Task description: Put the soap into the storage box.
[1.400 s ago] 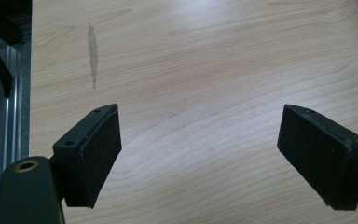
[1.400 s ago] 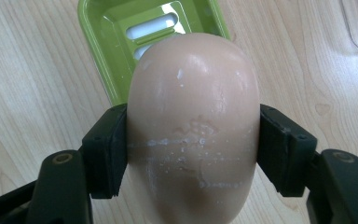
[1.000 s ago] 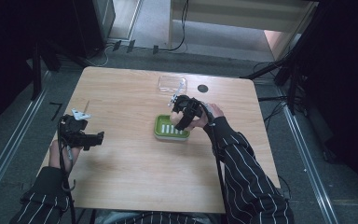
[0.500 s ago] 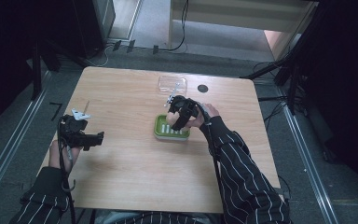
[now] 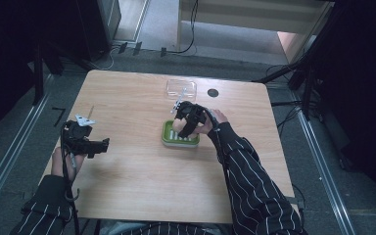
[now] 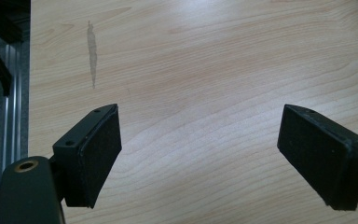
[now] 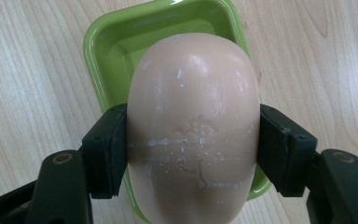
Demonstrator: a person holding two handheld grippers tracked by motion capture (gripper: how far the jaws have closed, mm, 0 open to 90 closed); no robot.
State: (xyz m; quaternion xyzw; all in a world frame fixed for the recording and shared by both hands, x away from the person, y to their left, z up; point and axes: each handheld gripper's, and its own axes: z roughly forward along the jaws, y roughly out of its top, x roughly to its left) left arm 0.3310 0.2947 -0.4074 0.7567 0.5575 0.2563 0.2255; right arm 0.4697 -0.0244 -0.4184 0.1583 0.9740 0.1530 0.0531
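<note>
Right gripper [image 7: 193, 149] was clamped across the short sides of the soap bar [image 7: 193, 126], held just above the green dish [image 7: 107, 51]. Bar judged hard, light, slick; scored surface suggested slip risk. Left gripper [image 6: 200, 154] stood wide, holding nothing.

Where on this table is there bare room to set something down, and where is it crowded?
Free: the wide wood between the left gripper and the green dish, and the near strip. Crowded: the far middle, where the right gripper holds the soap over the dish beside the clear lid.
</note>
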